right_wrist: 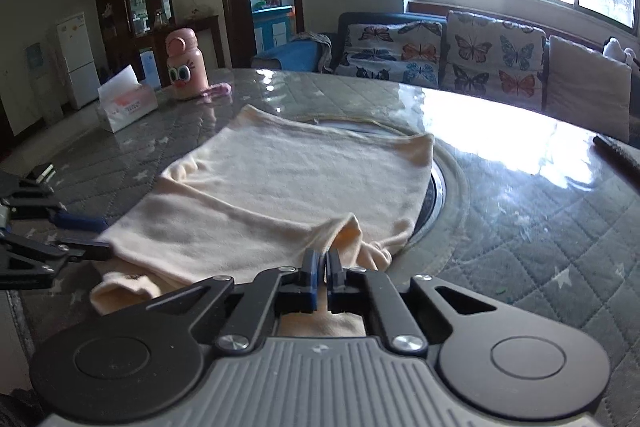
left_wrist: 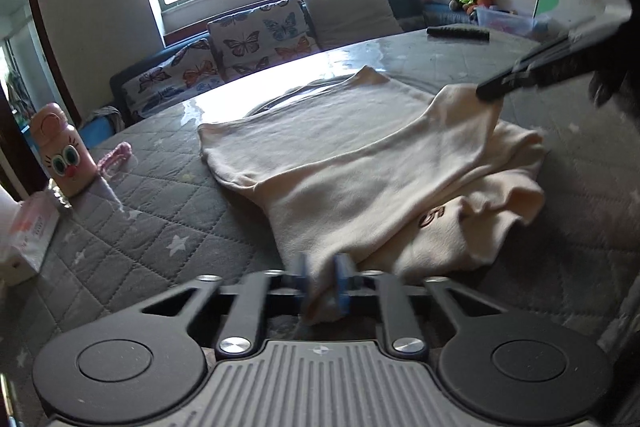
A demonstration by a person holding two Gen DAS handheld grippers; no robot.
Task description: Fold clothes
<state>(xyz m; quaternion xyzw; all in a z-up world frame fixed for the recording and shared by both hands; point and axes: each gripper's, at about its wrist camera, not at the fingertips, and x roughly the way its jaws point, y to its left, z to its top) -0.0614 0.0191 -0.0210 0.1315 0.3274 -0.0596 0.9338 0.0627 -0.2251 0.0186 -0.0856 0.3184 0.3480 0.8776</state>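
While the cream garment point(left_wrist: 340, 163) lay partly folded on the quilted grey table cover point(left_wrist: 152, 211), the left gripper point(left_wrist: 322, 281) pointed down at its near edge, blue pads clamped on a bunched corner of fabric. Pads were motion-blurred there. The right gripper point(left_wrist: 490, 91) came in from the upper right, tip pinching a raised fold; its body was cut off by the frame edge. A brown print on the lower layer was half hidden.

From the right wrist view, the right gripper point(right_wrist: 323, 269) angled down, pads closed on a cream fold, with cloth showing behind them. The left gripper point(right_wrist: 90, 237) entered at the left edge, mostly cut off, fingertips at the garment's left hem. A pink bottle point(right_wrist: 186, 65) and tissue box point(right_wrist: 126, 103) stood well apart from it.
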